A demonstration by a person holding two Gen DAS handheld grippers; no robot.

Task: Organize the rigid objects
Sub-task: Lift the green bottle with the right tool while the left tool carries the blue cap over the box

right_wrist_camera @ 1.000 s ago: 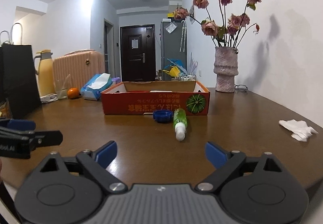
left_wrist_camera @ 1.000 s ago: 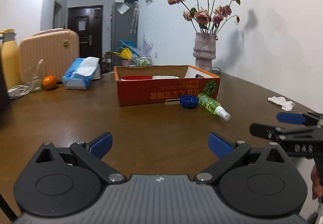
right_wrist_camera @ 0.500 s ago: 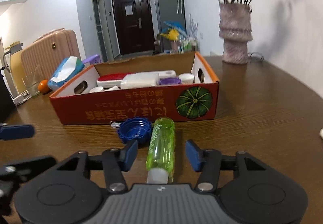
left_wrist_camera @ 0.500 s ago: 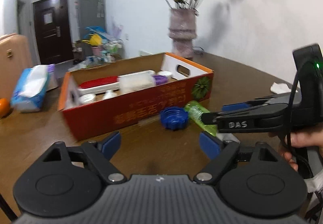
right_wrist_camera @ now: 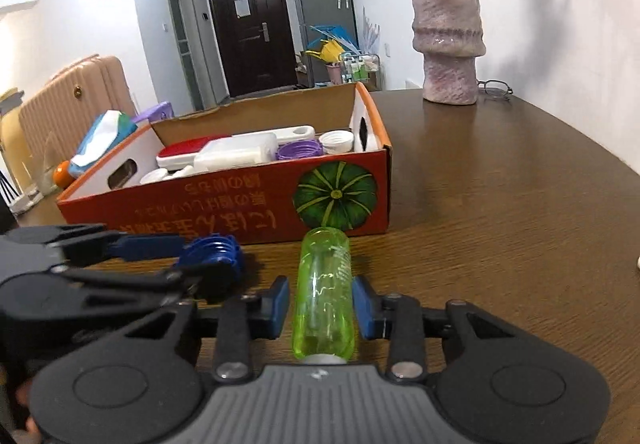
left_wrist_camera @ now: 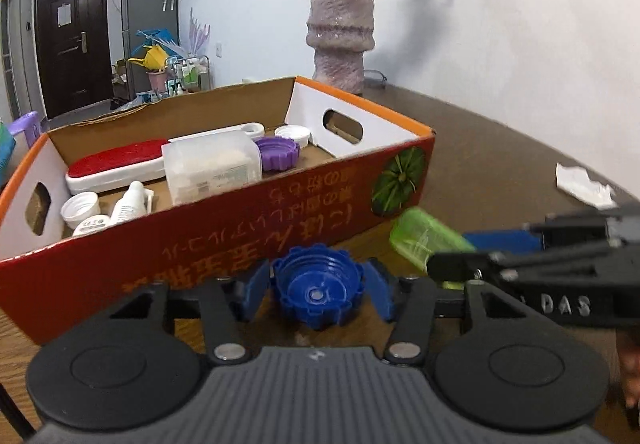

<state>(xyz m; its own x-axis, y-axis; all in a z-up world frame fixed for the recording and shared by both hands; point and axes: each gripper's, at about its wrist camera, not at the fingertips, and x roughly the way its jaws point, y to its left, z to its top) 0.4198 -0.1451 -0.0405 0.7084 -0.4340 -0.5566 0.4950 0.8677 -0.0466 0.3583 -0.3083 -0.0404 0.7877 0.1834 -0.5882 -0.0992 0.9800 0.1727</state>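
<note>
Item 1: round blue ridged plastic cap [left_wrist_camera: 318, 294], lying open side up on the table, just in front of the near wall of the orange cardboard box [left_wrist_camera: 248, 240]. It sits squarely between the blue pads of the left gripper [left_wrist_camera: 318, 294], whose jaws are closing; the pads stand at its ridges, and firm contact cannot be told.

Item 2: translucent green plastic spray bottle [right_wrist_camera: 324, 296], lying flat, base toward the box and white nozzle end toward the camera. Its long axis runs straight along the right gripper [right_wrist_camera: 322, 308], between the pads; those jaws are closing too, with slim gaps showing on both sides.

Each hand is nearest its own item, the cap to the left of the bottle.

Box contents: red-topped white case [left_wrist_camera: 116, 164], frosted plastic tub [left_wrist_camera: 212, 166], purple cap [left_wrist_camera: 278, 153], white caps, small white bottle.

Surface: dark brown wooden table [right_wrist_camera: 500, 204], with crumpled tissue [left_wrist_camera: 584, 186].

Room: textured pink vase [right_wrist_camera: 448, 44] of dried roses, white wall, dark door [right_wrist_camera: 250, 32].
</note>
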